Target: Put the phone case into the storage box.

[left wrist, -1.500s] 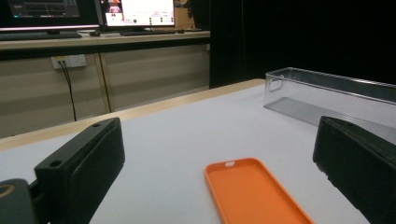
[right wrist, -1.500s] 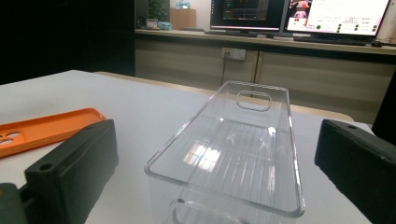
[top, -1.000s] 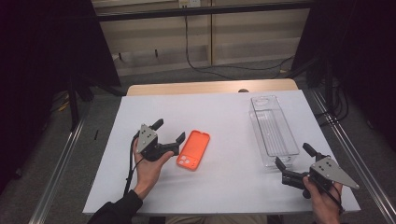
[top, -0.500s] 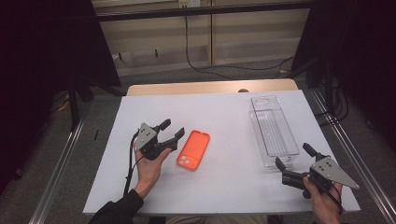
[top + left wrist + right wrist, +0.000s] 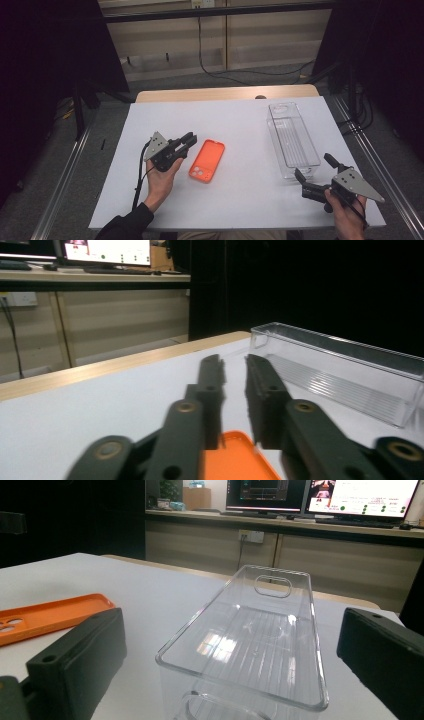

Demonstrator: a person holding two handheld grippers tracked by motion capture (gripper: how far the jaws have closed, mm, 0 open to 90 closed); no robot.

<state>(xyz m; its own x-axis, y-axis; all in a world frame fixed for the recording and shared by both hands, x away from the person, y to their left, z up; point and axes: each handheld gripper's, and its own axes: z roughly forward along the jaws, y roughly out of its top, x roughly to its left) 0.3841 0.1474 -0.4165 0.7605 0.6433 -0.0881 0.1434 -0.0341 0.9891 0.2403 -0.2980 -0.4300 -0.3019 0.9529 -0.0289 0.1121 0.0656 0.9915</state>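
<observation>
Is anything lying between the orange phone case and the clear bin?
Nothing visible does. Bare white table lies between the orange silicone phone case and the clear plastic rectangular bin; both grippers sit off that line.

Dim room with black curtains (image 5: 55, 45) either side, grey floor (image 5: 165, 82), beige wall panels (image 5: 250, 35), and lit monitors (image 5: 320, 495) on a back counter.

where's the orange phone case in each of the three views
High view: the flat orange rubbery phone case lies on the white table, left of centre, just right of the left hand-held gripper.
Left gripper view: its corner sits at the bottom edge, between the two black jaws.
Right gripper view: it lies at the left edge.
Shared landmark: the clear plastic rectangular bin.
</observation>
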